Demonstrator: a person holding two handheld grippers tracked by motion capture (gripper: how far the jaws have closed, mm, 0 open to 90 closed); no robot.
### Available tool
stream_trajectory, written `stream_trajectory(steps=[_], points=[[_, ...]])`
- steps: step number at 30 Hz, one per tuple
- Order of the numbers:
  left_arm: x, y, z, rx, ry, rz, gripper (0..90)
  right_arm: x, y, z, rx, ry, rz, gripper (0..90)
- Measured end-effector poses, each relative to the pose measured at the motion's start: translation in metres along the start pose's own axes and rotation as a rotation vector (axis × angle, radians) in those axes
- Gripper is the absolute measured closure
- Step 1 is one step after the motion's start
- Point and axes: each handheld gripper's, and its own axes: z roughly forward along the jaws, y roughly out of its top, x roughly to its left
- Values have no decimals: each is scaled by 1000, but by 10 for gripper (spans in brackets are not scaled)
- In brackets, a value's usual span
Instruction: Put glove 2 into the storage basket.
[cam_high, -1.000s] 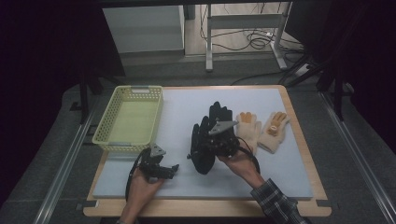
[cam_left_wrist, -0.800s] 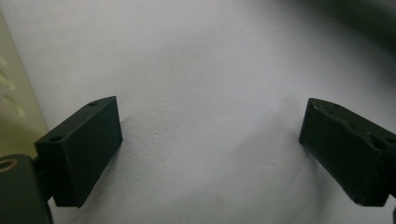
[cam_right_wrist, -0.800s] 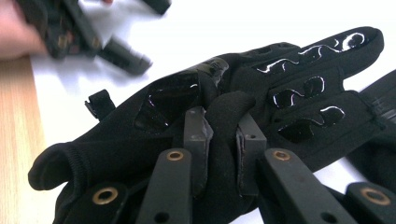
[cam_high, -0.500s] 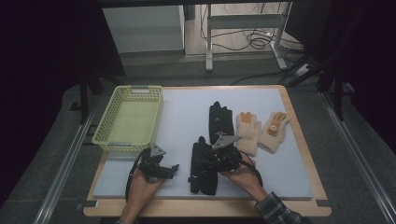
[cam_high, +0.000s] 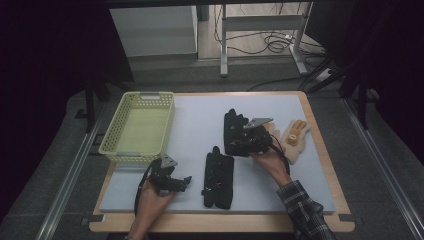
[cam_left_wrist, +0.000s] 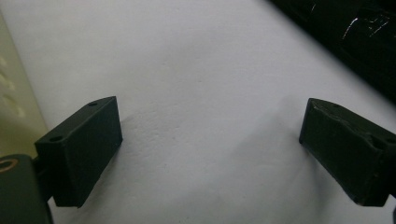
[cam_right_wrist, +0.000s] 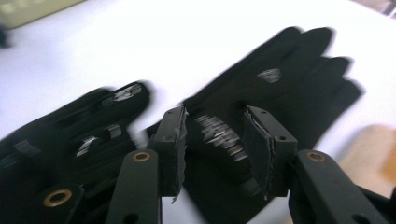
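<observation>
The right gripper (cam_high: 239, 141) hangs over the second black fabric glove (cam_high: 235, 131) lying right of the pale grey surface's (cam_high: 195, 125) middle, its jaws half-parted and just closing astride a ridged patch of the cuff, not yet pinching it; the first black fabric glove (cam_high: 218, 181) lies flat near the front edge. The left gripper (cam_high: 186, 181) rests at the front-left corner by the yellow plastic basket (cam_high: 138, 127), jaws released and empty. The risk, I judge — a shallow bite catches one cloth layer, so the glove slips or drags against the tan gloves (cam_high: 295, 140) beside it.
</observation>
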Motion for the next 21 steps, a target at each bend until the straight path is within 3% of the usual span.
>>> stream_trajectory(steps=[5, 8, 13, 15, 17, 18, 21], points=[[0, 0, 0, 0, -1, 0, 59, -20, 7, 20, 14, -50, 22, 436], [0, 0, 0, 0, -1, 0, 59, -27, 8, 34, 33, -42, 31, 379], [0, 0, 0, 0, -1, 0, 59, -30, 6, 60, 130, -60, -9, 305], [0, 0, 0, 0, -1, 0, 59, -30, 6, 62, 116, -63, -3, 367], [0, 0, 0, 0, -1, 0, 59, -29, 7, 61, 119, -70, 5, 492], [0, 0, 0, 0, -1, 0, 59, -27, 8, 59, 125, -48, 0, 599], [0, 0, 0, 0, -1, 0, 59, -20, 10, 59, 138, -52, -7, 731]])
